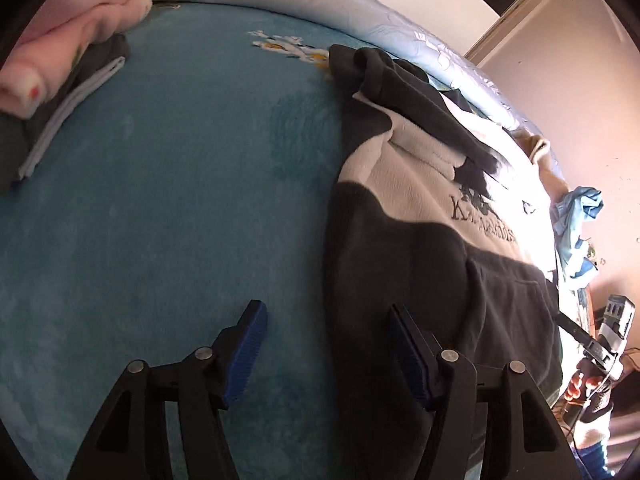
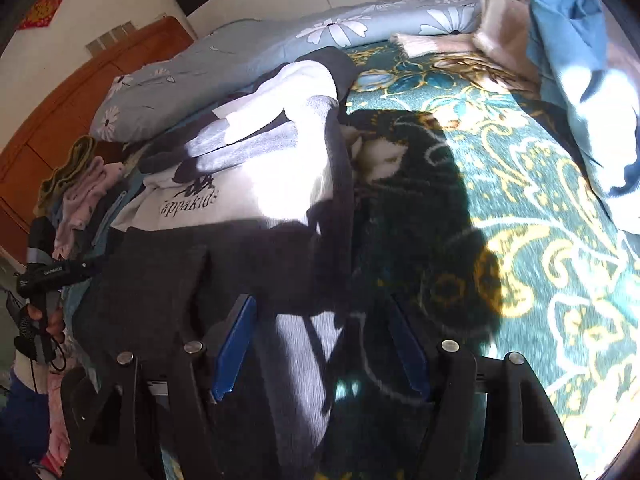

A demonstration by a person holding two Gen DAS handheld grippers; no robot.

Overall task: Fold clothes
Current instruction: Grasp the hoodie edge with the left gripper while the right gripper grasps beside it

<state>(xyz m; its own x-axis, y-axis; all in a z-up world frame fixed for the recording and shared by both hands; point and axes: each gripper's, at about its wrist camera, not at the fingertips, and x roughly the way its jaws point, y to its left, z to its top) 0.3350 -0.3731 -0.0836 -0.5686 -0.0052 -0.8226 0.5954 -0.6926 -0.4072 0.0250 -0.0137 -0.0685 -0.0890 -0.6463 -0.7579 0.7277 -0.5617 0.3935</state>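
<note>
A dark grey and cream hoodie [image 1: 420,216] with a printed logo lies flat on the teal bed blanket [image 1: 160,168]. My left gripper [image 1: 326,312] is open and empty, its jaws straddling the hoodie's left bottom edge. In the right wrist view the same hoodie [image 2: 240,184] lies to the left. My right gripper [image 2: 322,312] is open and empty over the hoodie's right bottom corner, where it meets the patterned blanket [image 2: 520,200]. The other hand-held gripper [image 2: 52,272] shows at the far left.
A stack of folded clothes, pink on top [image 1: 60,40], sits at the blanket's far left. A floral quilt [image 2: 248,48] lies along the back. A crumpled light blue garment [image 2: 592,80] and a beige one [image 2: 504,20] lie at the right. A wooden wardrobe [image 2: 80,92] stands behind.
</note>
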